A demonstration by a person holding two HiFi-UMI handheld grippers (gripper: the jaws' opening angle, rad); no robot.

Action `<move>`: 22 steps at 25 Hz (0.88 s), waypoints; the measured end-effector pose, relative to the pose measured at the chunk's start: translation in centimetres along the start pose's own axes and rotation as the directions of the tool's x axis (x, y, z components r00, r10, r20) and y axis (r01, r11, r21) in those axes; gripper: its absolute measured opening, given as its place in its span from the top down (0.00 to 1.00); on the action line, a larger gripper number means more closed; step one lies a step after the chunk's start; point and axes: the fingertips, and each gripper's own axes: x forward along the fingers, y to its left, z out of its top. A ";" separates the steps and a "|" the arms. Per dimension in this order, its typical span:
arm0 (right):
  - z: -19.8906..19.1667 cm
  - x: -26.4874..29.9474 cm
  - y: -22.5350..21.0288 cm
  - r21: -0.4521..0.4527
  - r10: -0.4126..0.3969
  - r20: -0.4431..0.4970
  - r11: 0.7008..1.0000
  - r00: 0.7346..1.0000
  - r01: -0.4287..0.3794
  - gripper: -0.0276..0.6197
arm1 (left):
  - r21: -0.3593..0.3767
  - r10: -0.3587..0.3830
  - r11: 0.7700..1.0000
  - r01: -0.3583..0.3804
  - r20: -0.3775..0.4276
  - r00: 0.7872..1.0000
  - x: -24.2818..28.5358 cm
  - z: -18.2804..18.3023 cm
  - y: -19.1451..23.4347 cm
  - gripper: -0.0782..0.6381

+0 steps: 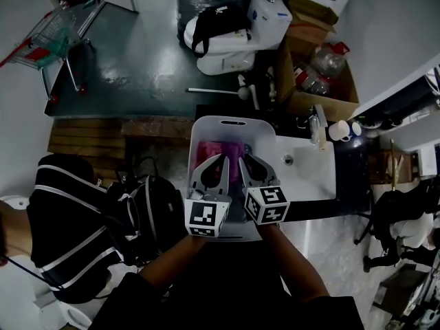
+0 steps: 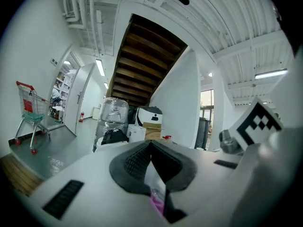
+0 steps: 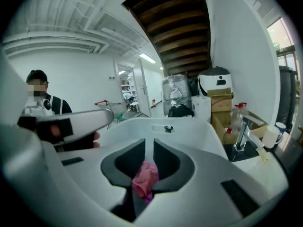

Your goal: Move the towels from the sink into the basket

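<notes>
— Head view: where's the load?
— Left gripper [image 1: 217,166] and right gripper [image 1: 249,163] hang over the smooth white basket [image 1: 206,133]. Crumpled magenta towels [image 1: 208,151] lie inside it. The sink [image 1: 306,177], right of the basket, shows no cloth.
— Left gripper view?
— Clenched tip to tip on nothing; parked, I judge.
— Right gripper view?
— Its dark pads pinch a soft pink towel [image 3: 144,176] above the basket, ready, I'd say, to drop.

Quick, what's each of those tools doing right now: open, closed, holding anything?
The left tool is closed, tips together, apparently empty.
The right tool is closed on a pink towel.
</notes>
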 end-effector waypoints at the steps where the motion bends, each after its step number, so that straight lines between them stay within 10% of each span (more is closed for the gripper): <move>1: 0.4 -0.5 0.2 -0.010 -0.002 0.022 1.000 1.000 0.002 0.86 | 0.006 -0.002 1.000 0.002 -0.001 1.000 0.1 -0.1 -0.1 0.89; 12: 5.0 -7.2 -0.8 -0.062 0.038 0.193 0.998 0.980 -0.026 0.91 | 0.023 0.038 0.999 -0.039 0.026 0.999 -0.3 1.4 -4.4 0.89; 22: 6.9 -15.1 -12.1 -0.036 -0.057 0.255 0.997 0.965 0.068 0.91 | 0.081 0.002 0.997 -0.006 0.045 0.999 3.2 4.4 -15.4 0.89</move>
